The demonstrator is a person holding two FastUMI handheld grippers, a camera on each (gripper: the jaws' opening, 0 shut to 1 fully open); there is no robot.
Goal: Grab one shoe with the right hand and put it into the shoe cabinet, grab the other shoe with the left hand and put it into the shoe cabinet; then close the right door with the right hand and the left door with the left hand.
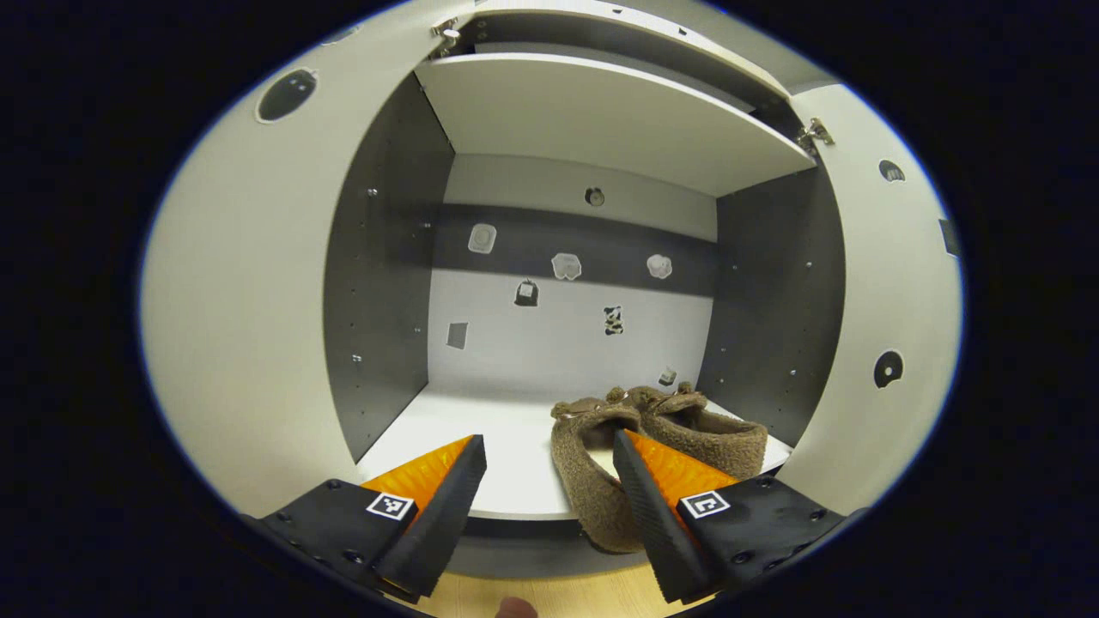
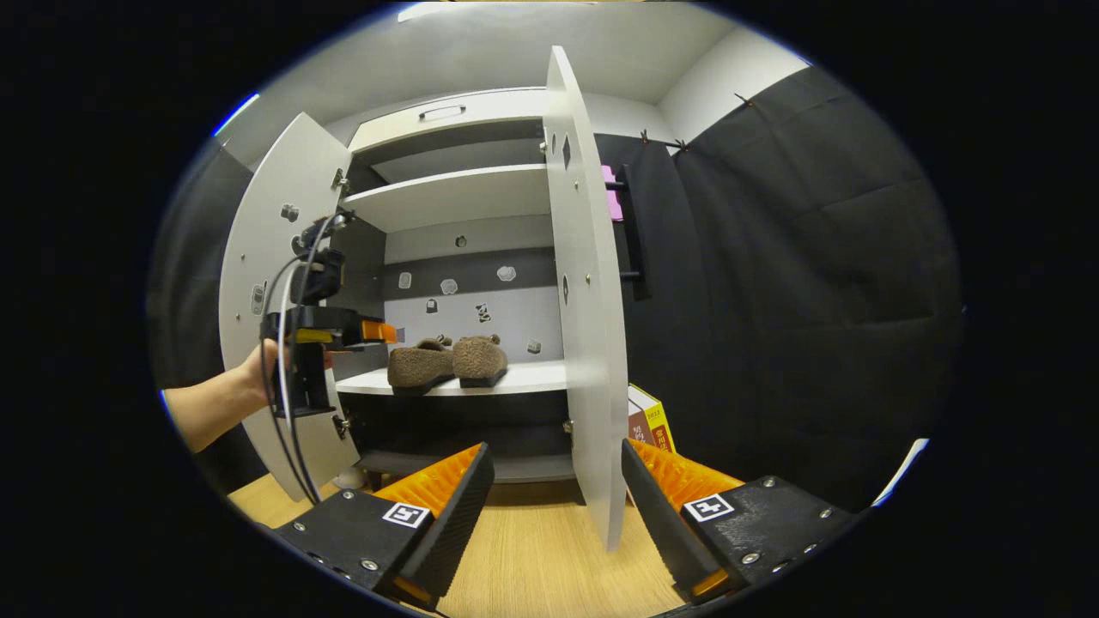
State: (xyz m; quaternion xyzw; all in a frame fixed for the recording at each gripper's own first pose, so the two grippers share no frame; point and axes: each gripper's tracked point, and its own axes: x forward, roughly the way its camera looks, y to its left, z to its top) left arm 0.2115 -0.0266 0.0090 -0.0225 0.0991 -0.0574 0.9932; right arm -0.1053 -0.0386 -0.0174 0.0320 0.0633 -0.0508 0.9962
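I see the shoe cabinet [image 2: 455, 197] standing open, and both brown fuzzy shoes sit side by side on its white shelf [image 1: 506, 455], toward the right end. In the left gripper view the nearer shoe [image 1: 592, 472] overhangs the shelf's front edge at lower centre, with the second shoe [image 1: 713, 433] just beside it on the right. Small stickers dot the cabinet's back panel [image 1: 567, 335].

My left gripper [image 1: 549, 506] is spread wide with nothing between its fingers, in front of the shelf; its right finger overlaps the nearer shoe in the frame, but I cannot tell whether it touches. In the right gripper view that gripper and the hand [image 2: 266, 365] holding it appear at centre left.

My right gripper [image 2: 558, 524] is also spread and empty, low over the wooden floor [image 2: 532, 558], with the edge of the open right door [image 2: 584, 300] rising between its fingers. The left door [image 2: 275, 257] is swung open at upper left. A boxed item [image 2: 650, 421] stands on the floor behind the right door, against the black cloth wall [image 2: 790, 300].
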